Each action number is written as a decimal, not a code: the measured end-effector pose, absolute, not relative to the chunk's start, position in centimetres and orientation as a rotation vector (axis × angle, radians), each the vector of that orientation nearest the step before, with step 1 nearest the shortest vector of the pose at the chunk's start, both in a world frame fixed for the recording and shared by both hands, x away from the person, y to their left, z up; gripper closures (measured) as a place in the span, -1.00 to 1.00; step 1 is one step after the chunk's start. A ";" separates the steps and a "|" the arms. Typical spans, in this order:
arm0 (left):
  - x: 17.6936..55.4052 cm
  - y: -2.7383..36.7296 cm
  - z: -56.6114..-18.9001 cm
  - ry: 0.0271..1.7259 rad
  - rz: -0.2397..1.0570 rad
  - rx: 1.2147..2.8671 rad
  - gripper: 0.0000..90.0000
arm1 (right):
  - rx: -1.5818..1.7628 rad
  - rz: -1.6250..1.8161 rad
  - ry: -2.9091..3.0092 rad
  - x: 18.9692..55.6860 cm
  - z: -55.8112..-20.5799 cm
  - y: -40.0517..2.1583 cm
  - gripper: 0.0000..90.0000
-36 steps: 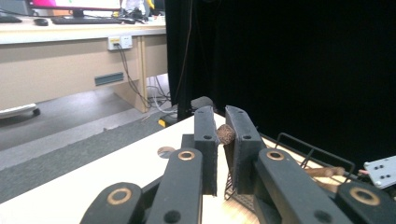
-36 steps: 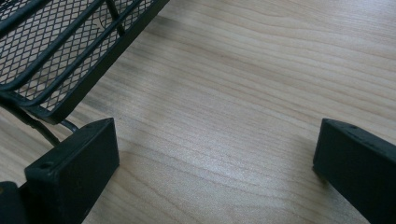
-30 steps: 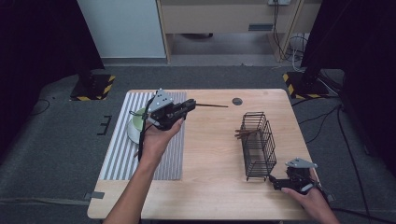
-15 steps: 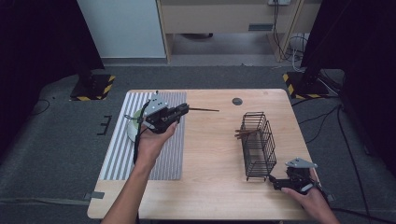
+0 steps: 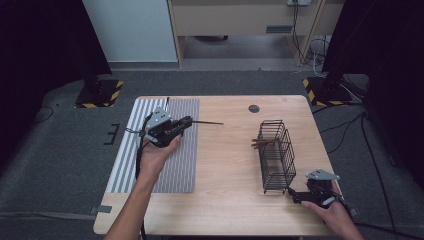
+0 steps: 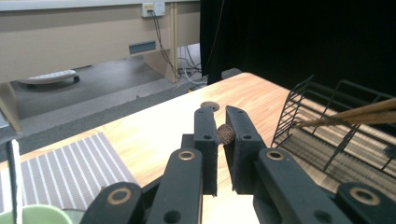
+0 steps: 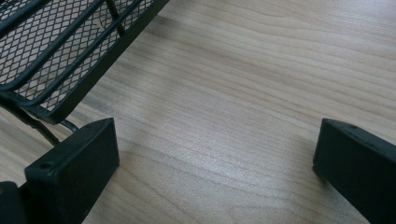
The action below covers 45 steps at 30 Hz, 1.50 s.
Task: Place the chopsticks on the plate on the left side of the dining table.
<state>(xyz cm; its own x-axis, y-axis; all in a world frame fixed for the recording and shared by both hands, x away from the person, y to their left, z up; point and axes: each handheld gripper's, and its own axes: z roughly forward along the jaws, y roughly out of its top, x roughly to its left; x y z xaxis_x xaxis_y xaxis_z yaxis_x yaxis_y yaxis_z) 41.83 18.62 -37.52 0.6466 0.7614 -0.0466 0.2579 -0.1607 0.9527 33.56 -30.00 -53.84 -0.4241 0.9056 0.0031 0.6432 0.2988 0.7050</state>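
My left gripper (image 5: 189,121) hovers over the striped mat (image 5: 170,165), shut on a thin dark chopstick (image 5: 207,122) that points right across the table. In the left gripper view the chopstick's brown end (image 6: 226,134) sits pinched between the jaws of the left gripper (image 6: 223,126). A black wire basket (image 5: 275,155) stands on the right half of the table, with brown chopsticks (image 5: 262,143) poking out of its left side. My right gripper (image 5: 292,195) rests open on the wood at the basket's near corner. Bare tabletop lies between the right gripper's (image 7: 215,158) jaws, beside the basket (image 7: 56,56).
A green cup (image 6: 32,215) holding a pale stick (image 6: 14,177) sits just under the left gripper on the mat (image 6: 70,168). A small dark round disc (image 5: 254,108) lies near the table's far edge. The wooden table (image 5: 230,175) ends at grey floor all around.
My left gripper has moved left and lower over the mat, carrying the chopstick with it. The right gripper has stayed put.
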 end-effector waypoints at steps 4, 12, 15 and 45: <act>41.7 19.3 -37.9 0.847 0.552 1.719 0.85 | 1.386 0.900 2.176 33.6 -53.8 -30.0 -0.99; 41.7 20.6 -39.0 0.873 0.553 1.713 0.85 | 1.385 0.900 2.176 33.6 -53.8 -30.0 -0.99; 41.7 20.8 -39.2 0.877 0.555 1.719 0.85 | 1.386 0.900 2.176 33.6 -53.8 -30.0 -0.99; 41.2 23.5 -42.0 0.984 0.571 1.705 0.85 | 1.389 0.899 2.172 33.5 -53.8 -30.0 -0.99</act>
<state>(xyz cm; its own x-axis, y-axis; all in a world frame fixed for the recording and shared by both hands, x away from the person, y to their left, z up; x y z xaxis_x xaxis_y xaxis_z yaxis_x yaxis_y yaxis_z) 41.16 23.50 -41.95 0.5499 0.8306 -0.0879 0.3363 -0.1239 0.9336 33.54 -29.97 -53.85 -0.4205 0.9073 0.0027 0.6440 0.2963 0.7053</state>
